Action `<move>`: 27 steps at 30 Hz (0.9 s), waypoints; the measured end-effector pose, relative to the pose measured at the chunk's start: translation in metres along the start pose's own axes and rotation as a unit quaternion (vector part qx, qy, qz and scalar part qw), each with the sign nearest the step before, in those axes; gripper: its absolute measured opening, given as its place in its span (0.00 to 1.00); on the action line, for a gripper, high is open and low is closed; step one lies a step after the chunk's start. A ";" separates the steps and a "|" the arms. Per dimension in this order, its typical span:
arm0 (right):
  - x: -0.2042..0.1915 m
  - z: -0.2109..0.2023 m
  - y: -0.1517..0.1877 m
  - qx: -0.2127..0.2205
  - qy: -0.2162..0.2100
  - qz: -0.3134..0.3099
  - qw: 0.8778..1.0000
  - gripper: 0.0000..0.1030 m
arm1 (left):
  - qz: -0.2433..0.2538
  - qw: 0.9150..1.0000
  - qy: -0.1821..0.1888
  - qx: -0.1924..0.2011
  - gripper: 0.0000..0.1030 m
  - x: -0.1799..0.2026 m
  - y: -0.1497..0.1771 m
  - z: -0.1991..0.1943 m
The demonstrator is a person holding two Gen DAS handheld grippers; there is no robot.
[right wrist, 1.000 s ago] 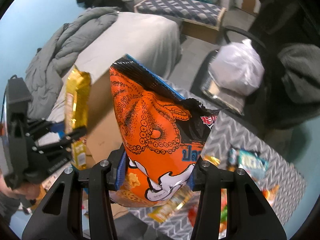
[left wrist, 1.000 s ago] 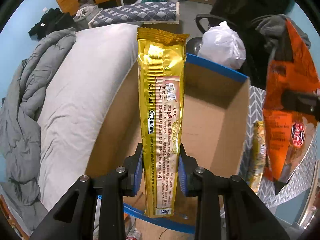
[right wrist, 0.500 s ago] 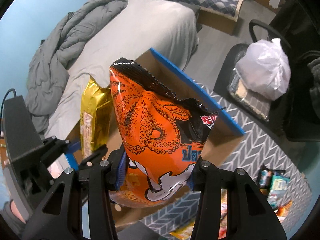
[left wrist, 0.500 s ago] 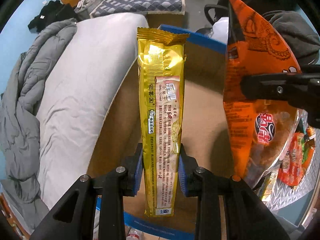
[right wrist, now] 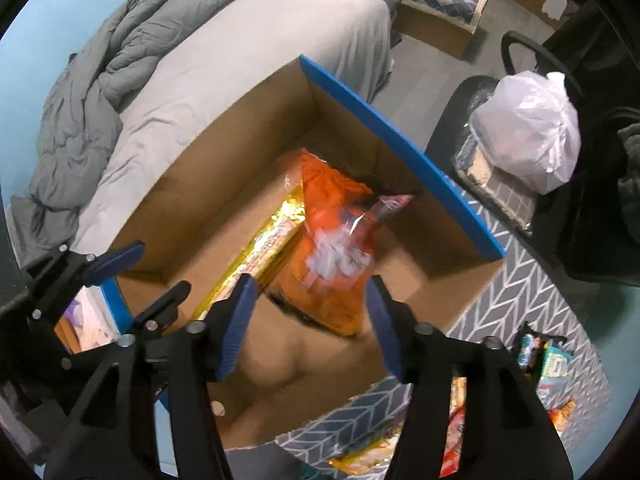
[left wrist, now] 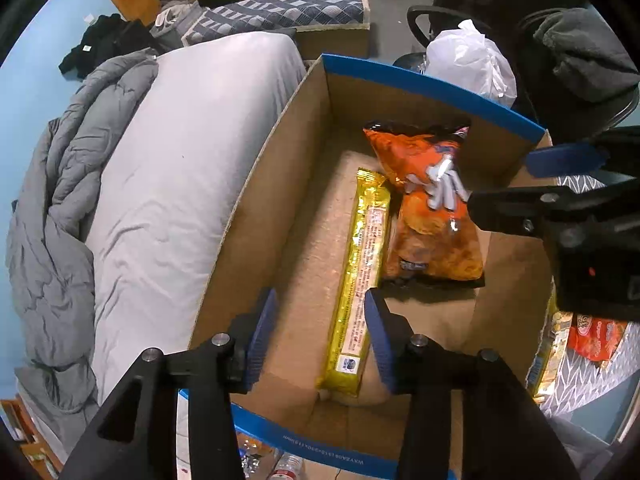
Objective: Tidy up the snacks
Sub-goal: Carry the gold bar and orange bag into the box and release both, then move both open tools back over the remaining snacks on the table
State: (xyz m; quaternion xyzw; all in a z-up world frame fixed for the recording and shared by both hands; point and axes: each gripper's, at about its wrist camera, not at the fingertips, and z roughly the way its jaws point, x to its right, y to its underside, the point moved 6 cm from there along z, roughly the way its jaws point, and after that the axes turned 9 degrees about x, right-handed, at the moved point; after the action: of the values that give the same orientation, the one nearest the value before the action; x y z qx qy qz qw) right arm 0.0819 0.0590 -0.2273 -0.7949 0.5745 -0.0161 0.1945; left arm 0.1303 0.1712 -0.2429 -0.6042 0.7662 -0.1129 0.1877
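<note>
A cardboard box (left wrist: 432,84) with blue rims stands open below both grippers; it also shows in the right wrist view (right wrist: 400,136). A long gold snack pack (left wrist: 362,276) lies on its floor, next to an orange chip bag (left wrist: 432,216). In the right wrist view the orange bag (right wrist: 332,248) is blurred and partly covers the gold pack (right wrist: 260,252). My left gripper (left wrist: 320,336) is open and empty above the box. My right gripper (right wrist: 308,316) is open and empty above the bag; it also shows at the right in the left wrist view (left wrist: 560,184).
A bed with a grey sheet (left wrist: 188,168) and a rumpled duvet (left wrist: 48,216) lies left of the box. A white plastic bag (right wrist: 528,136) sits on a chair behind it. Several loose snacks (right wrist: 544,360) lie on the patterned cloth at the right.
Both grippers have opened. The gold pack and the orange bag have dropped into the box and lie on its floor.
</note>
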 end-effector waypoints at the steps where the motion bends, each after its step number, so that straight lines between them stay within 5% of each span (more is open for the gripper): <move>1: 0.000 -0.003 0.000 0.003 0.005 -0.004 1.000 0.68 | -0.001 1.000 0.000 0.000 0.45 0.000 -0.001 -0.001; 7: 0.003 -0.024 0.001 0.022 0.034 -0.029 0.999 0.68 | -0.011 1.000 0.000 0.017 0.53 -0.004 -0.007 -0.020; 27: 0.042 -0.093 0.054 0.035 0.080 -0.014 0.996 0.69 | 0.011 0.998 0.030 0.047 0.58 0.047 -0.013 -0.085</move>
State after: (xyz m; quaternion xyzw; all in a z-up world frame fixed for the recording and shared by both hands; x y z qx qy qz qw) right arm 0.0239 -0.0209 -0.1676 -0.7915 0.5763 -0.1026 0.1757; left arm 0.0966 0.1178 -0.1677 -0.5822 0.7721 -0.1646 0.1945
